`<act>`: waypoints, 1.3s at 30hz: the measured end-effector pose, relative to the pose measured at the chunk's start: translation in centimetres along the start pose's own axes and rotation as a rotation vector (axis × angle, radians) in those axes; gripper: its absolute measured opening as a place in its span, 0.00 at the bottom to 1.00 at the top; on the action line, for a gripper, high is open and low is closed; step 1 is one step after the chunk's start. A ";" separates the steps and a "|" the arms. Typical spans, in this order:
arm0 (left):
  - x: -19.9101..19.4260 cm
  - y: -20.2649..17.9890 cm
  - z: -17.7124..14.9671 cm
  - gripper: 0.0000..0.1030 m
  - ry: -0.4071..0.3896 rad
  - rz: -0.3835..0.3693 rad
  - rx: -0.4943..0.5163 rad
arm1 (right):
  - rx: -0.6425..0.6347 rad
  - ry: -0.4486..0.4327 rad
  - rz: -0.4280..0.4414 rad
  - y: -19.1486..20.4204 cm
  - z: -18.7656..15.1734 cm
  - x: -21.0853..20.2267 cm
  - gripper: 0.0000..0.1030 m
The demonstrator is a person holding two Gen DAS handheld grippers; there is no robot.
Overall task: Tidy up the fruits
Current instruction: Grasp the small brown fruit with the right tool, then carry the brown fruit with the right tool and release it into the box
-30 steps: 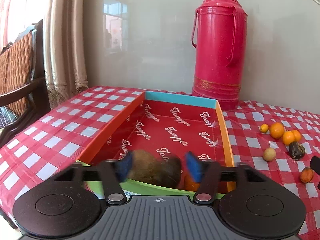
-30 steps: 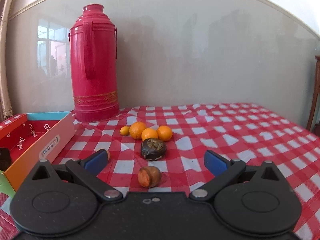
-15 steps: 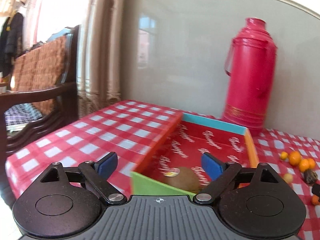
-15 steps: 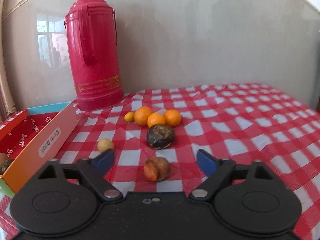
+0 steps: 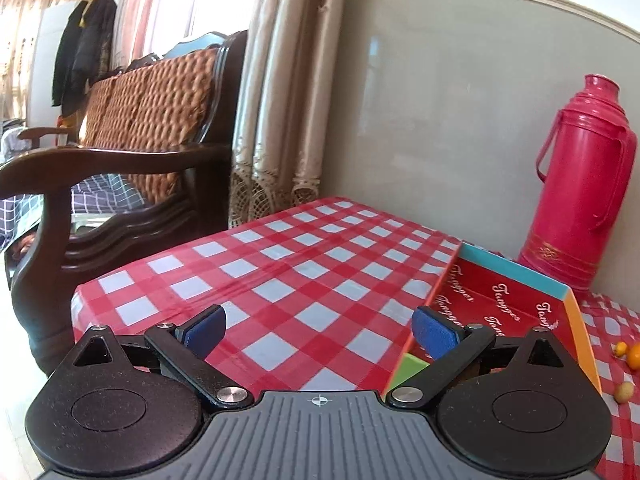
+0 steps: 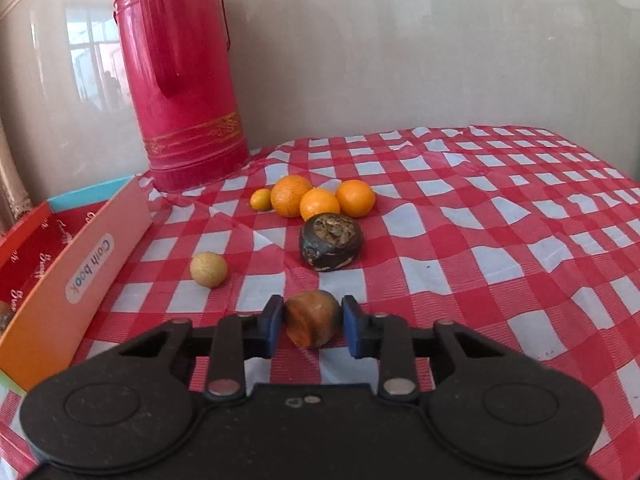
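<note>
Right hand-held gripper (image 6: 308, 326): blue pads clamped on a small brown fruit (image 6: 311, 323) resting on the checked table (image 6: 480, 216). Beyond it lie a dark fruit (image 6: 331, 241), three oranges (image 6: 319, 203) and a pale round fruit (image 6: 208, 269). Left hand-held gripper (image 5: 318, 326): fingers spread wide, holding nothing, just beside the red box (image 5: 516, 280).

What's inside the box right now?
In the right wrist view, the box shows red printed lining and the edge of a brownish fruit at its near end. The orange wall hides most of the floor; in the left wrist view the left gripper covers that end.
</note>
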State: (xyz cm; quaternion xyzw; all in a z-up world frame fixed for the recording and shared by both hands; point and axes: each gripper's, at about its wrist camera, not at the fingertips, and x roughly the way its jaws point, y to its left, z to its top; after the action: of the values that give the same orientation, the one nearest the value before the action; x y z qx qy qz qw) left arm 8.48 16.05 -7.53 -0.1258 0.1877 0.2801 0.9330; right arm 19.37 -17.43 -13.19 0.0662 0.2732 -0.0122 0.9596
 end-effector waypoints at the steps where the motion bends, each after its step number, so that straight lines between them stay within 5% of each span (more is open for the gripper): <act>1: 0.0 0.2 0.0 0.96 0.002 0.002 -0.004 | 0.000 -0.005 0.003 0.1 0.0 -0.1 0.23; 9: 0.3 2.1 0.0 0.97 0.009 0.038 -0.040 | -0.059 -0.152 0.132 2.9 0.4 -2.6 0.23; 19: 0.2 4.7 0.0 0.97 0.004 0.092 -0.036 | -0.158 -0.233 0.414 9.2 0.6 -4.4 0.23; 29: 0.1 5.8 0.0 0.98 0.002 0.107 -0.028 | -0.301 -0.182 0.505 13.8 -0.2 -4.1 0.23; 30: 0.1 5.7 0.0 0.98 0.000 0.105 -0.021 | -0.310 -0.178 0.501 13.9 -0.4 -4.2 0.27; 34: -0.1 5.3 -0.1 0.98 -0.003 0.098 -0.011 | -0.311 -0.235 0.467 13.5 -0.8 -5.1 0.69; 39: -0.3 4.6 -0.1 0.98 -0.006 0.077 -0.005 | -0.284 -0.285 0.439 12.5 -0.4 -5.6 0.68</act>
State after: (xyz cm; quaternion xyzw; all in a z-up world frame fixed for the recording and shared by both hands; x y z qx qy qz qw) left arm 5.56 19.58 -8.10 -0.1199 0.1888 0.3166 0.9218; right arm 15.15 -5.03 -9.10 -0.0135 0.1139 0.2247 0.9677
